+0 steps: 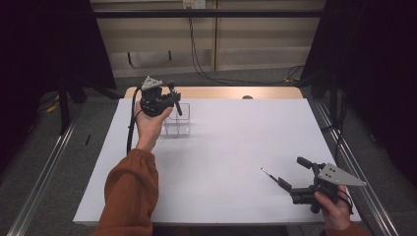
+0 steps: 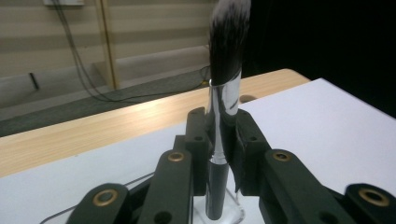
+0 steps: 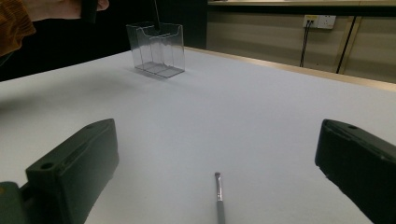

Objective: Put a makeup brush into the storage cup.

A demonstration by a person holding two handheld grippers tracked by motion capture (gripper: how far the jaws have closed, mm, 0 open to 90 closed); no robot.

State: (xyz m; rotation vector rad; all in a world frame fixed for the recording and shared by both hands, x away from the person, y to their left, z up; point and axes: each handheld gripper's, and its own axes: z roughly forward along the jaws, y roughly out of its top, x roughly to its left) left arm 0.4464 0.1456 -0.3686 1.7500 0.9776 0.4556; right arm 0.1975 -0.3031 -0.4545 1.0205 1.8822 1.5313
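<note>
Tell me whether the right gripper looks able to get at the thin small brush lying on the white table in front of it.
Probably yes. The right gripper has its jaws wide open, and the thin small brush lies flat on the white table between them, with nothing in the way.

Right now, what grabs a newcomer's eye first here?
The left gripper at the table's far left, its jaws clamped on an upright makeup brush over a clear plastic holder. Near right, a thin small brush lies between the right gripper's open jaws.
</note>
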